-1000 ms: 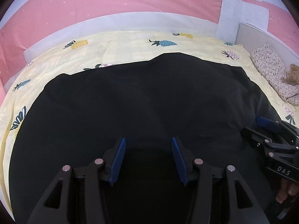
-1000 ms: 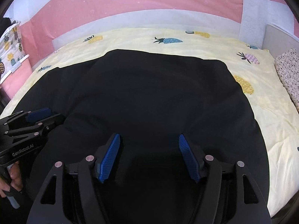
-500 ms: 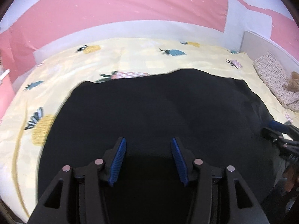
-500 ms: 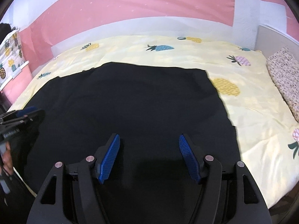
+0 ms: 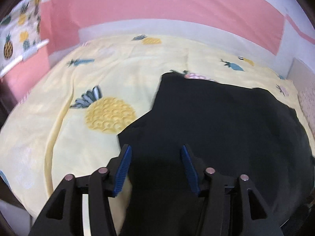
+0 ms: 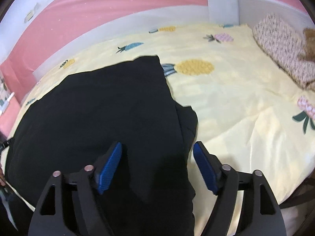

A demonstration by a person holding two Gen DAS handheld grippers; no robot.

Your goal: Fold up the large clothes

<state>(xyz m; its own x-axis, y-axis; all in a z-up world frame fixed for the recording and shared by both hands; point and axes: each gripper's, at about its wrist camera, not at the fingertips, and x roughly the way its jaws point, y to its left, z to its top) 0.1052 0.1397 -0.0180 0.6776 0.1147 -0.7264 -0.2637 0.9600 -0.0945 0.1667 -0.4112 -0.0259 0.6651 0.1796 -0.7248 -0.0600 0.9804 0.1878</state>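
Note:
A large black garment [image 5: 226, 122] lies spread flat on the yellow pineapple-print bedspread [image 5: 74, 122]. It also shows in the right wrist view [image 6: 102, 114]. My left gripper [image 5: 155, 163] is open and empty, over the garment's near left edge, with its left finger [image 5: 124, 161] at the border with the bedspread. My right gripper [image 6: 157, 161] is open and empty over the garment's near right edge, where a fold of cloth [image 6: 189, 122] juts out. Its right finger [image 6: 204, 167] is over the bedspread [image 6: 236, 102].
A speckled pillow [image 6: 283, 47] with a brown plush toy [image 6: 310, 37] lies at the bed's right end. A pink and white wall [image 5: 157, 5] runs behind the bed. A pineapple-print cloth [image 5: 17, 33] hangs at far left.
Both grippers have swung outward, the left to the garment's left edge and the right to its right edge. Each has left the other's view. Both stay open.

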